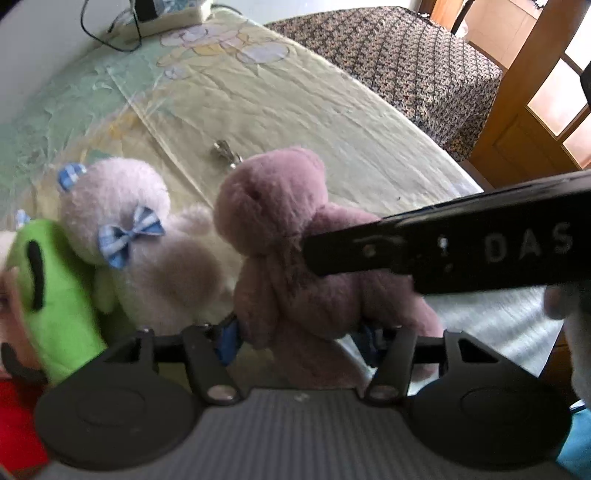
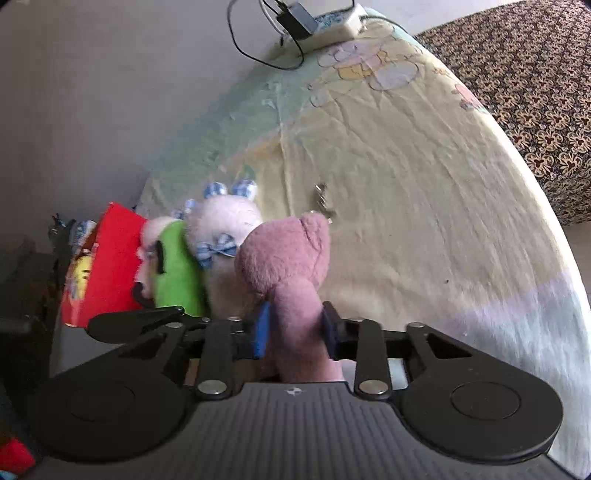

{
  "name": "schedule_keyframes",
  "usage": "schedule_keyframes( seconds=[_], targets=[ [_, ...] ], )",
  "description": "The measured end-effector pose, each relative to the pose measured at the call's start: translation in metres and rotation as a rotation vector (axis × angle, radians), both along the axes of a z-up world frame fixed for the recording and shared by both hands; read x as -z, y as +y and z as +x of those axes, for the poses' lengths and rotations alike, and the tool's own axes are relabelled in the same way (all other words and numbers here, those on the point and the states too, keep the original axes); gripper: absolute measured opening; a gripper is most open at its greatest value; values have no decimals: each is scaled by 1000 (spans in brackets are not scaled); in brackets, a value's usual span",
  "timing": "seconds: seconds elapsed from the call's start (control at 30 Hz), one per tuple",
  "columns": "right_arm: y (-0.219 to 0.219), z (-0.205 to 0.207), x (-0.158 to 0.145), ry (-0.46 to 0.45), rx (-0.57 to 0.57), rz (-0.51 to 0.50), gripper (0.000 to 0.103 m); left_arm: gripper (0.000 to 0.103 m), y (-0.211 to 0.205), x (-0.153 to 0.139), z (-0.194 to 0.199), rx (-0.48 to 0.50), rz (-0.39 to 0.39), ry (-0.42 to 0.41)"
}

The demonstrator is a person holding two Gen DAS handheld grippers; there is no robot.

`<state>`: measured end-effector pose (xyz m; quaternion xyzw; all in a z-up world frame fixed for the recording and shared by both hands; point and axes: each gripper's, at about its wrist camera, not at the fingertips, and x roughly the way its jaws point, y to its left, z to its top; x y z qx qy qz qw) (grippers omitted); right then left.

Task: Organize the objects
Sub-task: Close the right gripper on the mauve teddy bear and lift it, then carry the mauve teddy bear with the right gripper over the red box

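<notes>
A purple plush bear (image 1: 280,229) sits on the pale yellow bed sheet (image 1: 295,92). My left gripper (image 1: 301,345) is shut on its lower body, with a blue pad pressed in on each side. One finger (image 1: 443,251) of the right gripper reaches in from the right to the bear's arm. In the right wrist view my right gripper (image 2: 295,330) is shut on a limb of the purple plush bear (image 2: 288,254). Just left of the bear sit a white plush with blue bows (image 1: 125,229) and a green plush (image 1: 55,288), leaning together.
A red box (image 2: 110,258) stands behind the green plush (image 2: 177,266), by the grey wall (image 2: 110,92). A small metal clip (image 1: 225,153) lies on the sheet beyond the bear. A power strip with a cable (image 2: 332,22) is at the far end. A patterned brown cover (image 1: 406,62) and a wooden door (image 1: 535,110) are on the right.
</notes>
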<state>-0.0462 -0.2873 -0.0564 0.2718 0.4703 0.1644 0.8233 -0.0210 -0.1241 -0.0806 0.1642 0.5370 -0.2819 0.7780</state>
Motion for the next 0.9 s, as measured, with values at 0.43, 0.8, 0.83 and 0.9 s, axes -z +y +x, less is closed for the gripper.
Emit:
schedule_keyframes(
  seconds=[0.43, 0.8, 0.83, 0.9],
  targets=[
    [36, -11, 1, -18, -87, -25, 34, 58, 30, -4, -22, -61, 15, -10],
    [49, -25, -29, -137, -123, -14, 27, 57, 51, -34, -37, -117, -10, -83],
    [50, -26, -33, -149, -124, -10, 27, 57, 52, -38, -38, -117, -8, -99],
    [52, -27, -40, -173, -125, 3, 27, 57, 55, -48, -43, -120, -9, -131]
  ],
)
